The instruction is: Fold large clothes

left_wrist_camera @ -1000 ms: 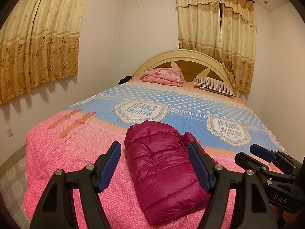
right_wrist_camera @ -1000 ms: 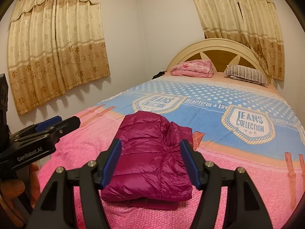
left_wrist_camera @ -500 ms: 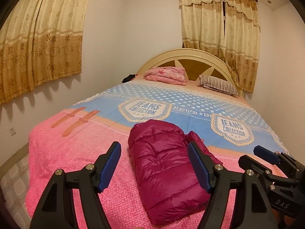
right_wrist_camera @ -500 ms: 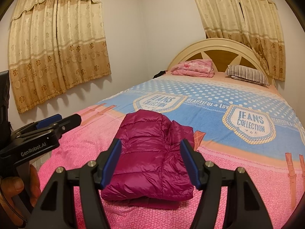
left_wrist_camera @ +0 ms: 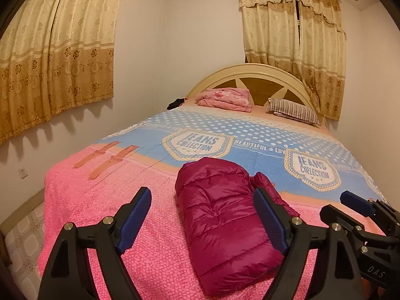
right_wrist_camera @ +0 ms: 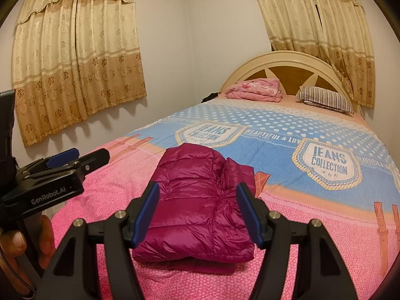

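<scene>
We are holding two grippers, left just widening, right agape, both empty, over one folded jacket near the bed's foot edge.

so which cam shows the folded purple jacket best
The right wrist view: the folded jacket lies centred between the right gripper fingers, near edge and stacked layers visible. In the left wrist view the jacket sits off to the right, partly hidden behind one finger of the left gripper.
</scene>
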Demonstrator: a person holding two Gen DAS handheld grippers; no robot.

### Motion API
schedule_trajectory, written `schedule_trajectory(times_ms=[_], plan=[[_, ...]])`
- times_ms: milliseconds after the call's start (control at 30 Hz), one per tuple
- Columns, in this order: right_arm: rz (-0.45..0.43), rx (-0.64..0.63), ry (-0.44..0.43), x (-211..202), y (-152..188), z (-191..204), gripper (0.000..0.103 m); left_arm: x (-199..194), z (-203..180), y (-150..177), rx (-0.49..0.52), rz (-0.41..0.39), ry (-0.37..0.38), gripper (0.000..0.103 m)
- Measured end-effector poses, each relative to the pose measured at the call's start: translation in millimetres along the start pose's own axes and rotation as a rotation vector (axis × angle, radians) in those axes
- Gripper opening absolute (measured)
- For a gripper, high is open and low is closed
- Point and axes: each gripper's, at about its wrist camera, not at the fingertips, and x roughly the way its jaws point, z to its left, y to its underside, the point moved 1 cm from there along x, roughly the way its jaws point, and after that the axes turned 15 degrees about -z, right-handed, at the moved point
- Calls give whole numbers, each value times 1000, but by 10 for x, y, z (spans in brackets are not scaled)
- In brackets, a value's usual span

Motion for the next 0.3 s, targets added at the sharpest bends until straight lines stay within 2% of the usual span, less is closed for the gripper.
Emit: schedule_trajectory(times_ms=[300], plan=[[3, 1, -2, 1, 3, 0, 67, -27, -54, 41, 29, -30, 14, 89]])
